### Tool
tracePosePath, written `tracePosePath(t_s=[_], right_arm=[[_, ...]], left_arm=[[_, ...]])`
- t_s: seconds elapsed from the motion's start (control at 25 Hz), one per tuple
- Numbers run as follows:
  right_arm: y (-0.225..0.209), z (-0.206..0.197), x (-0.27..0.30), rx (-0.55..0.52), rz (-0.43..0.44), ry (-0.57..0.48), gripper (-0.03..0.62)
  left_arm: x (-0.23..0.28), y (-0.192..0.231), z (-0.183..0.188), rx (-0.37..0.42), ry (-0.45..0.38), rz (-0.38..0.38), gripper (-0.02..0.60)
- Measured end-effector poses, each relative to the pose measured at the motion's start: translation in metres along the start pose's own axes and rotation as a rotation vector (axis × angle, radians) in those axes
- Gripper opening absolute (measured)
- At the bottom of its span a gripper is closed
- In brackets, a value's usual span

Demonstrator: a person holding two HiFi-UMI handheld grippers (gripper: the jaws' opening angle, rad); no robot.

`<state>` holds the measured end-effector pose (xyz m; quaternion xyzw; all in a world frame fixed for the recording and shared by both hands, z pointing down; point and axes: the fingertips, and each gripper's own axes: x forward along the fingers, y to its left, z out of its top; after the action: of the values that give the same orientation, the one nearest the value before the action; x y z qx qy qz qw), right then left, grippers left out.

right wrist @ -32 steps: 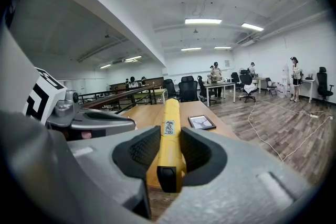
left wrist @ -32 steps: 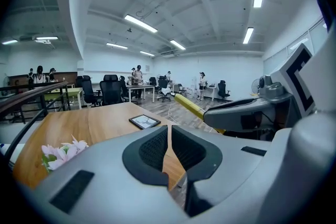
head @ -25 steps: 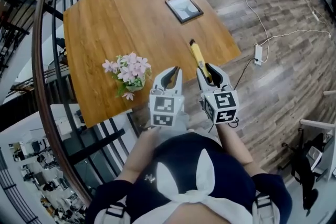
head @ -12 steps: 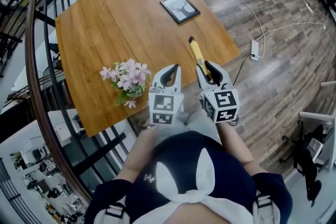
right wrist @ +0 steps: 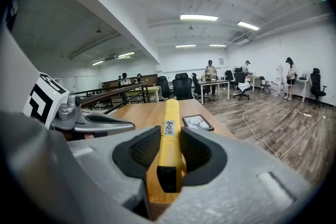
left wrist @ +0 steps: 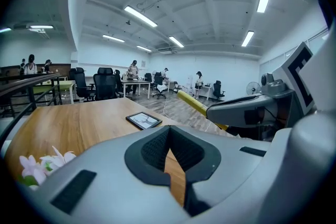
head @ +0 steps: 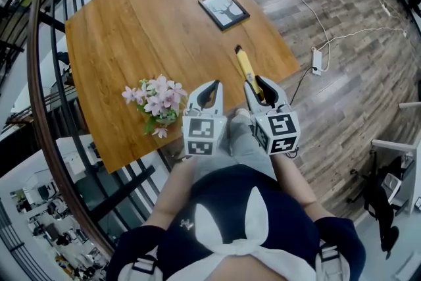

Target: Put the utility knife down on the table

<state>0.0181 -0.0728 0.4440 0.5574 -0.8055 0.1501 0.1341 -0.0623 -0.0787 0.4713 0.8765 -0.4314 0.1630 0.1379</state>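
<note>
The right gripper (head: pixel 260 89) is clamped on a yellow utility knife (head: pixel 246 67) – both pads press the sides of the handle near its back end. The knife sticks out ahead of the jaws, its front end over the wooden table (head: pixel 151 23) near one corner; it is held in the air, not lying on the wood. Farther along the table lies a small framed picture (head: pixel 223 9). The left gripper (head: pixel 211 87) sits just beside the right one, its jaws closed with nothing between them. A bunch of pink flowers (head: pixel 156 101) stands near the table's edge – to the left of that gripper.
</note>
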Motion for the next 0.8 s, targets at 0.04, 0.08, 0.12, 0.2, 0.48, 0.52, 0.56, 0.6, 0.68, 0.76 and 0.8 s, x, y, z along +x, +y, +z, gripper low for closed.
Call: tracePosePath(t_s=[0.04,0.08,0.12,0.2,0.48,0.52,0.56,0.6,0.68,0.76,0.8], right_arm=[[-0.001,0.0,0.002,0.002,0.003,0.001,0.12],[-0.002,0.001,0.004,0.004,0.006,0.001,0.12],[-0.004,0.002,0.006,0.004,0.011,0.002,0.12],[-0.006,0.005,0.012,0.003,0.023,0.004,0.12],[-0.019,0.025,0.03,-0.012,0.06,-0.009,0.12],[-0.021,0.028,0.032,-0.015,0.064,-0.011,0.12],[-0.023,0.03,0.033,-0.018,0.068,-0.013,0.12],[-0.025,0.033,0.035,-0.02,0.071,-0.016,0.12],[-0.03,0.038,0.038,-0.024,0.076,-0.022,0.12],[-0.035,0.044,0.041,-0.03,0.083,-0.029,0.12],[-0.037,0.047,0.042,-0.033,0.086,-0.033,0.12]], left_arm=[[0.002,0.001,0.0,-0.003,0.002,0.004,0.017],[0.003,0.002,0.0,-0.006,0.004,0.009,0.017],[0.005,0.003,0.001,-0.008,0.006,0.014,0.017],[0.01,0.005,0.004,-0.01,0.01,0.024,0.017],[0.027,0.011,0.018,-0.018,0.011,0.054,0.017],[0.029,0.013,0.019,-0.02,0.009,0.059,0.017],[0.031,0.014,0.021,-0.022,0.007,0.064,0.017],[0.034,0.015,0.024,-0.023,0.004,0.069,0.017],[0.038,0.016,0.03,-0.025,-0.004,0.078,0.017],[0.042,0.018,0.036,-0.028,-0.013,0.087,0.017],[0.044,0.018,0.039,-0.029,-0.016,0.092,0.017]])
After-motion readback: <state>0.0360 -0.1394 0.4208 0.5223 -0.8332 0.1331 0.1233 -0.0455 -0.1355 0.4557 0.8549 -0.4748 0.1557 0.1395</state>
